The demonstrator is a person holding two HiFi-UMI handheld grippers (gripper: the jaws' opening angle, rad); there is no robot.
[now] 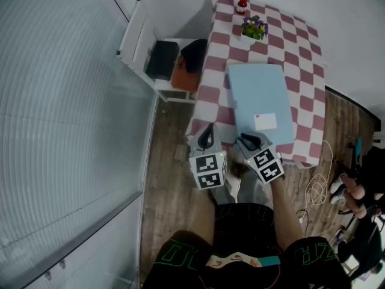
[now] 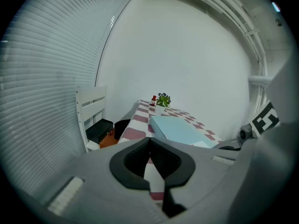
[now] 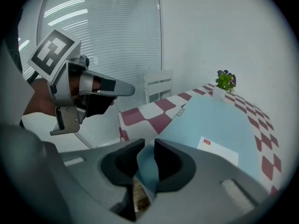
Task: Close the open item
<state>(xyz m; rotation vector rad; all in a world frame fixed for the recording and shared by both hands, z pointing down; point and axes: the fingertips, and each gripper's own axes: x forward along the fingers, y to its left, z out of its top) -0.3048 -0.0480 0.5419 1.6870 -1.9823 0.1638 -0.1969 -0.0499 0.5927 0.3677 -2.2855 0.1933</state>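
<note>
Though red-marked, label (image 1: pixel 265 121) on box (image 1: pixel 258 89) seemingly illegible.

You stand in a home-like room. A checked cloth (image 1: pixel 307 80) and flower pot (image 1: pixel 254 29) dress your bench (image 1: pixel 210 98). A white chair (image 1: pixel 139 47), wood floor (image 1: pixel 171 143) and window blinds (image 1: pixel 60 101) sit alongside.

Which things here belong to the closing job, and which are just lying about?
Job: light blue box; right gripper, jaws apart at the box's near corner; left gripper, jaws together, empty.
Lying about: potted plant; small red bottle; white chair; black bag on the chair.
</note>
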